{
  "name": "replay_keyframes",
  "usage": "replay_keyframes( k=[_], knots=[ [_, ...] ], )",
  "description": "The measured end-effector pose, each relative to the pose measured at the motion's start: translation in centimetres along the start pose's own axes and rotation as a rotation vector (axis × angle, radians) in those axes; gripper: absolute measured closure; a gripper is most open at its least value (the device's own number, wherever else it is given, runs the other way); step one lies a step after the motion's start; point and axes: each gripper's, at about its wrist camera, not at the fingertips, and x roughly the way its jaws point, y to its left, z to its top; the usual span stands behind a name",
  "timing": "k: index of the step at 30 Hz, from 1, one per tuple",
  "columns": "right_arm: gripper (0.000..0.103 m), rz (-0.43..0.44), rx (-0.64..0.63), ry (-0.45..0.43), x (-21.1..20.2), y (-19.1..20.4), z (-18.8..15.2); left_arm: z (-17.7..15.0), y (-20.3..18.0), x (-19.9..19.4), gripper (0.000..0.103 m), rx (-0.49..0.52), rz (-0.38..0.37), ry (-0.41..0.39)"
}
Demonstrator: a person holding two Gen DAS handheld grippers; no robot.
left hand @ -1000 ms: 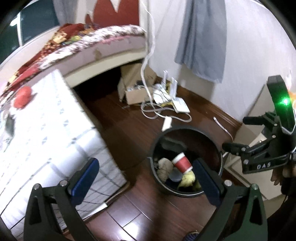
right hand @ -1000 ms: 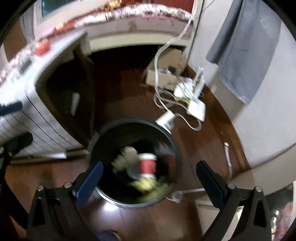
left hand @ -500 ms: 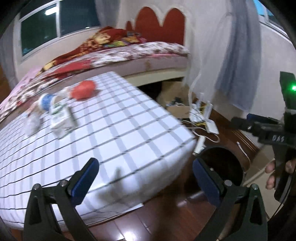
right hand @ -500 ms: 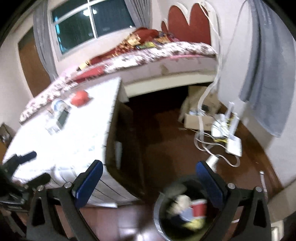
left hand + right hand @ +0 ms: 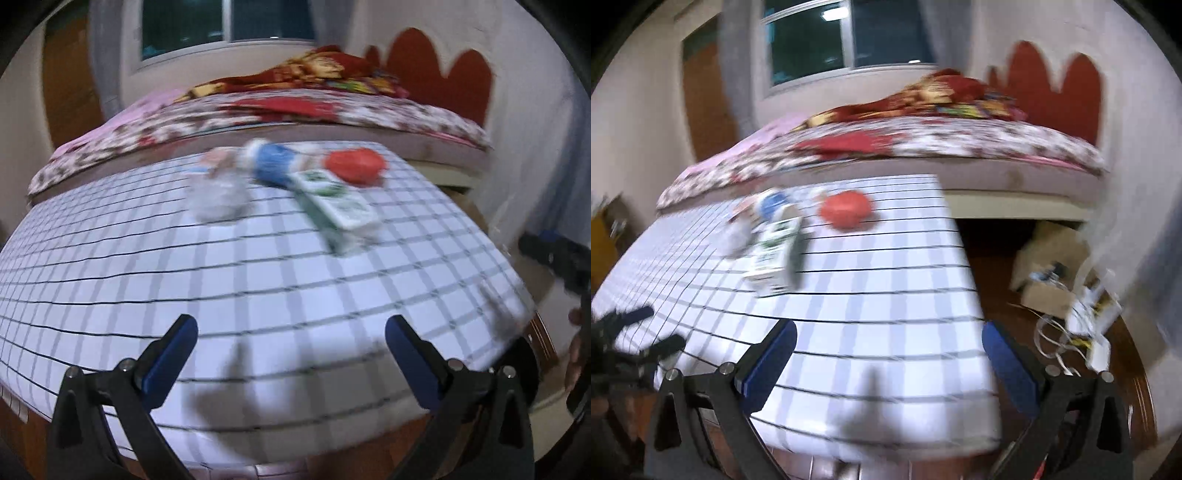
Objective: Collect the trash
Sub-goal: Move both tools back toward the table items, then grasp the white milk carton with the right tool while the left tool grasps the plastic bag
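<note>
- The trash is a small cluster at the far end of the bench (image 5: 258,280): a white-and-green carton (image 5: 334,201) lying flat, a red crumpled thing (image 5: 354,164) just beside it, a blue-and-white item (image 5: 273,162) behind, and a clear, crinkly lump (image 5: 216,195) to the left. It's all blurry, so I can't say exactly what each one is.
- They sit close together, some maybe touching, so I'd guess picking one could nudge its neighbour. The carton lies nearest and has long flat sides, which looks like the easiest grab.
- Left gripper (image 5: 290,354) is spread wide with nothing between its blue pads, hanging over the near edge of the bench, well short of the cluster.
- Right gripper (image 5: 888,360) is the same deal: wide apart, empty, over the bench's near right corner. From its view the carton (image 5: 775,251) and the red thing (image 5: 846,210) are ahead and to the left.
- Lots of bare checkered cloth between both grippers and the trash, so a straight reach looks clear.
- The right edge of the bench drops to dark wood floor (image 5: 993,266) with a cardboard box (image 5: 1049,269) and a tangle of cables (image 5: 1071,339). The bed (image 5: 295,110) sits just behind the trash.
</note>
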Motion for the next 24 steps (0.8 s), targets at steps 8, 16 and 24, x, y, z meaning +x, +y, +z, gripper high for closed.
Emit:
replay_keyframes(
  k=[8, 16, 24],
  knots=[
    [0.007, 0.11, -0.113, 0.044, 7.7, 8.6, 3.8, 3.1, 6.8, 4.5, 0.002, -0.113, 0.035, 0.012],
    [0.01, 0.092, -0.111, 0.13, 14.6, 10.5, 5.4, 6.3, 7.9, 9.3, 0.004, -0.11, 0.018, 0.021],
    [0.024, 0.093, -0.112, 0.145, 17.3, 10.4, 6.1, 9.6, 7.6, 13.8, 0.009, -0.159, -0.01, 0.067]
  ],
)
